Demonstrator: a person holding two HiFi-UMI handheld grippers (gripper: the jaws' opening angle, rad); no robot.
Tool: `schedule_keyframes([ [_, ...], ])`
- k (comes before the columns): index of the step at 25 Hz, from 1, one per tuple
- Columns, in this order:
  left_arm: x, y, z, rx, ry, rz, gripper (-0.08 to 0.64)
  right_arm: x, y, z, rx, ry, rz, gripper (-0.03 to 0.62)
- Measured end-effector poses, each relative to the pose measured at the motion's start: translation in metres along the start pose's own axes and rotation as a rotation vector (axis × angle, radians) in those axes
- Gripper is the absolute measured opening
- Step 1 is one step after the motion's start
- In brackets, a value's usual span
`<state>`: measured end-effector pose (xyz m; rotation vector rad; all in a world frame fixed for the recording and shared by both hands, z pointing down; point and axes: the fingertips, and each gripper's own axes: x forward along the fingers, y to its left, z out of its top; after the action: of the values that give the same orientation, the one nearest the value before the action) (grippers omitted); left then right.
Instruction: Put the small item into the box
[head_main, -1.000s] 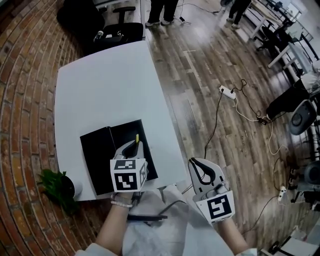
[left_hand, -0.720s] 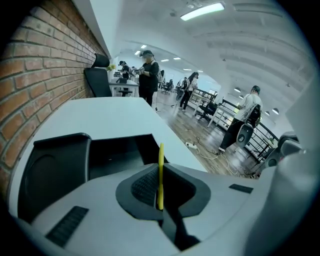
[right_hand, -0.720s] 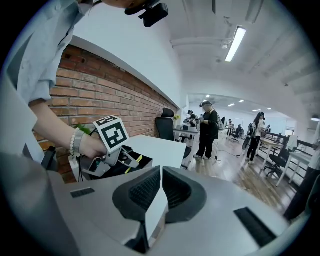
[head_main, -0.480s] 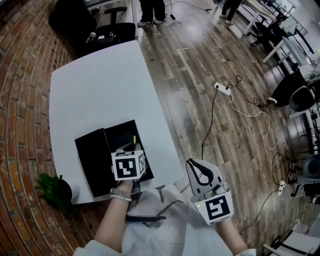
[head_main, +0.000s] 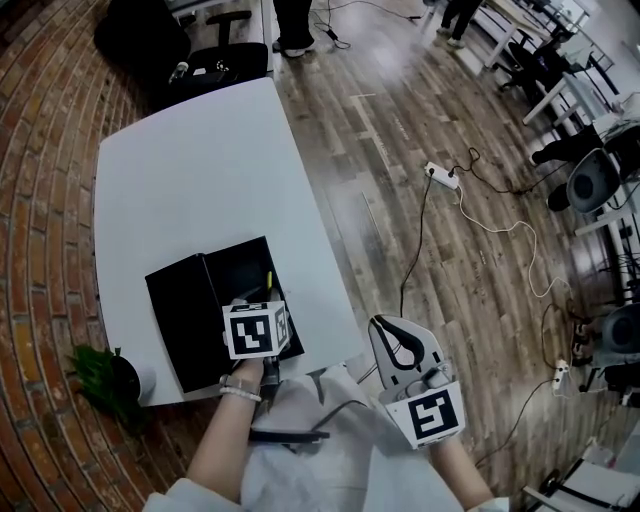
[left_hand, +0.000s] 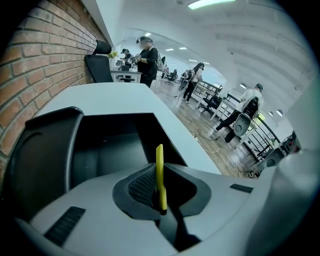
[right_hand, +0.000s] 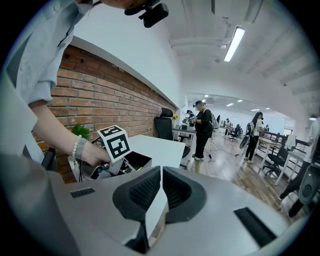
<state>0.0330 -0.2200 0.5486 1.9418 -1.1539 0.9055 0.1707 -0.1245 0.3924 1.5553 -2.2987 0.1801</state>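
Pinches yellow item in left gripper, long axis along the jaws, tip over the open box; right gripper closed, empty, well apart.

Entry: your worktop is a white rectangle with rounded corners, long axis running away from you. A brick wall runs along its left side and a wood floor along its right. Lying directly on it is a black box, at the near end, closer to the right edge than the left and set slightly askew to the worktop edges. Its near side comes close to the front edge. The lid is swung open to the left of the compartment and joined to it along one side. In the left tool view the worktop stretches on beyond the box's far wall, with the lid at left.
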Motion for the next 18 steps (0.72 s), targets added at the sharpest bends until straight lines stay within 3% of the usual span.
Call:
schedule_keyframes([
  [11, -0.019, -0.003, 0.008, -0.025, -0.072, -0.033, 0.069, 0.005, 0.010, 0.009, -0.006, -0.010, 0.034, 0.048],
  [18, -0.060, -0.015, 0.033, 0.028, -0.242, -0.093, 0.032, 0.009, 0.019, 0.028, -0.018, -0.049, 0.055, 0.048],
])
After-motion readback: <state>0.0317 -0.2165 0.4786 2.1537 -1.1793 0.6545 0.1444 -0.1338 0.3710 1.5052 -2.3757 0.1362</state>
